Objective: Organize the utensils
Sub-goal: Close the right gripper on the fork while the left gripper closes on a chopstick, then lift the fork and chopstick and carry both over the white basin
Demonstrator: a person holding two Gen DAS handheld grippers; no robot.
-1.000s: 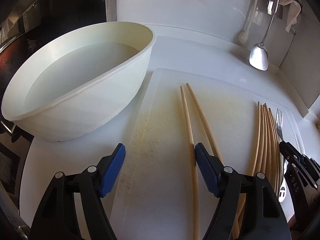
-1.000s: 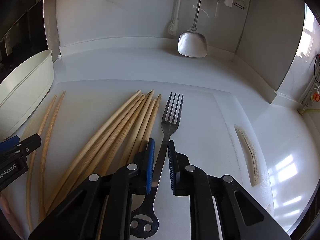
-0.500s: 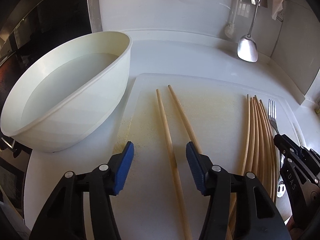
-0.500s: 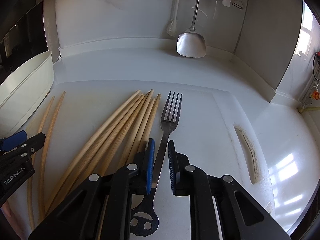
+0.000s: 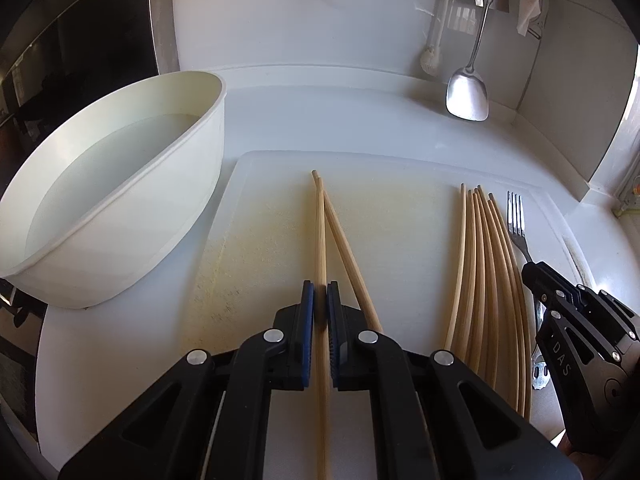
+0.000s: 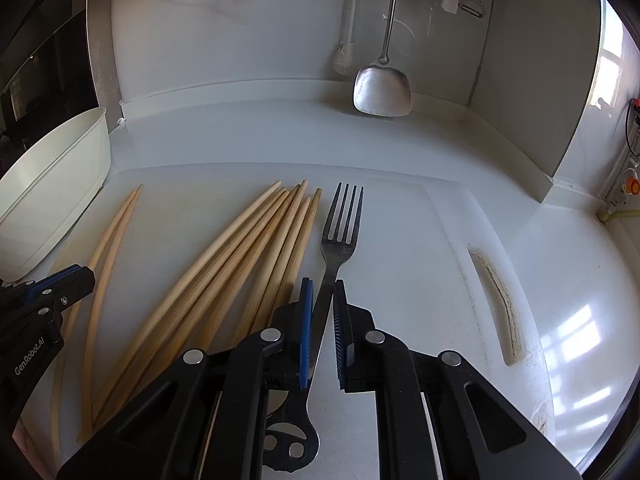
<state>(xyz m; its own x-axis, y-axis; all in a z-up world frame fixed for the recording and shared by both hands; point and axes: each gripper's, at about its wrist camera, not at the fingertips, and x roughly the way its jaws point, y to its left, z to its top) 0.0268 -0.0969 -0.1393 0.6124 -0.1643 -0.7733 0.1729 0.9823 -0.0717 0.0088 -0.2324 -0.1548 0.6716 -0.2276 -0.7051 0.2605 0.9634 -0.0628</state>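
Note:
On the white cutting board [image 5: 400, 216] lie two loose wooden chopsticks. My left gripper [image 5: 320, 304] is closing, its blue pads pressed on the left chopstick [image 5: 319, 236]. The other chopstick [image 5: 346, 252] runs past the right finger's outer side, and their far tips touch. Further right lie a bundle of several chopsticks [image 5: 484, 280] [image 6: 240, 264] and a metal fork [image 5: 516, 216] [image 6: 340, 236]. My right gripper [image 6: 322, 316] is closing on the fork's handle, which sits between its pads. Each gripper shows in the other's view: the right gripper [image 5: 534, 276], the left gripper [image 6: 80, 276].
A large white bowl [image 5: 160, 232] [image 6: 60, 184] stands left of the board, its wall close to the board's left edge. A metal spatula [image 5: 468, 94] [image 6: 382, 92] and a white brush [image 5: 431, 60] hang at the back wall. The board's handle slot [image 6: 498, 300] lies at its right end.
My left gripper's jaws went from wide open to shut on the left loose chopstick, and the pair's far tips came together. The right jaws narrowed a little on the fork handle.

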